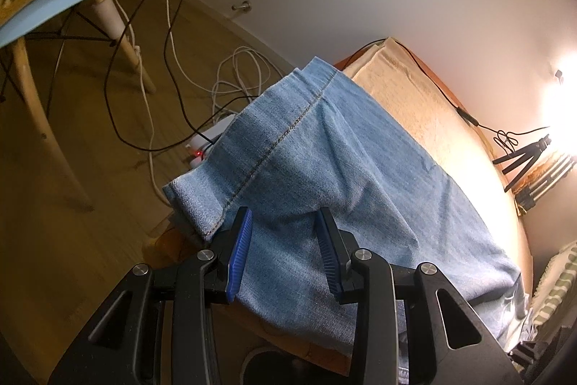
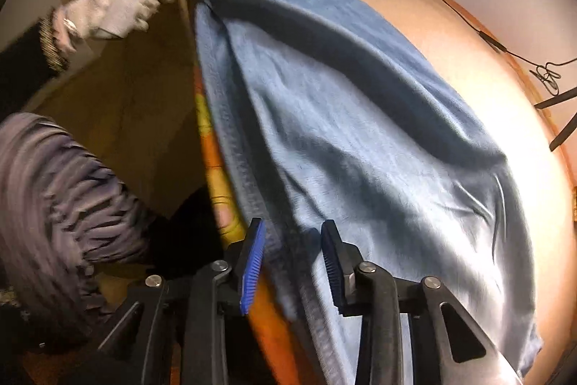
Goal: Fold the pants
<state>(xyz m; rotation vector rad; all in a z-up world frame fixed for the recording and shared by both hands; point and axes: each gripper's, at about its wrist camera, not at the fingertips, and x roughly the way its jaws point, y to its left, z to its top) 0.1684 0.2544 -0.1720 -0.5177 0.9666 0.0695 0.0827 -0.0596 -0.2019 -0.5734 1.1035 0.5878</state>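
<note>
Pants (image 1: 317,168) drape off table (image 1: 414,89) beside chair (image 1: 61,6), cables (image 1: 230,78).

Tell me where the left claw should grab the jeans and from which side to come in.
Grip the jeans at the cuffed hem, beside the stitched seam. That folded edge hangs past the table corner, thick and free underneath. Come from the floor side, one pad above and one below. The left claw is open over flat cloth there.
</note>
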